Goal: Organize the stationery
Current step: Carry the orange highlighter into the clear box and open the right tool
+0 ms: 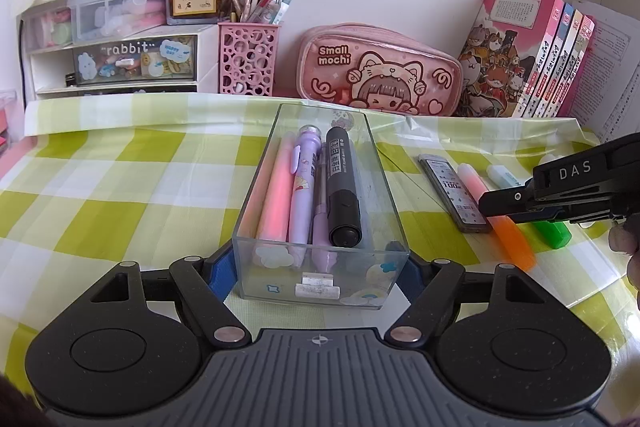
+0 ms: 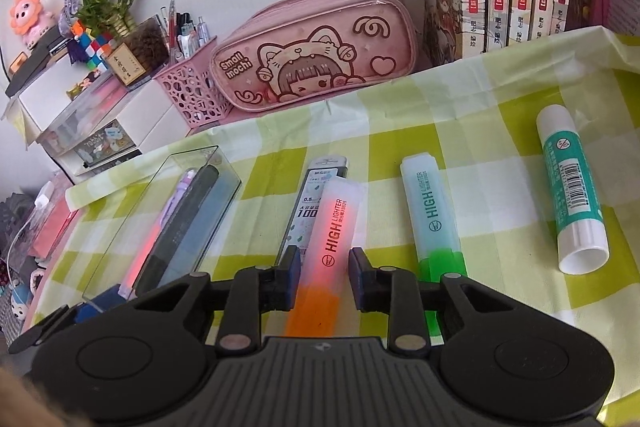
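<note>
My left gripper [image 1: 316, 267] is shut on the near end of a clear tray [image 1: 256, 187], a blue pad pressed on each side wall. In the tray lie a pink highlighter [image 1: 276, 195], a purple pen [image 1: 302, 187] and a black marker [image 1: 342, 187]. To the tray's right, my right gripper [image 2: 325, 267] stands open astride an orange highlighter [image 2: 332, 227], which lies flat on the checked cloth with a thin gap at each pad. A lead refill box [image 2: 316, 183] lies against it on the left. A green highlighter [image 2: 434, 211] and a glue stick [image 2: 572, 187] lie further right.
A pink pencil case [image 1: 380, 75], a pink pen holder [image 1: 248, 63] and a row of books [image 1: 540, 67] line the back wall. A drawer unit [image 1: 120, 59] stands at the back left. Green-and-white cloth [image 1: 120, 187] covers the table.
</note>
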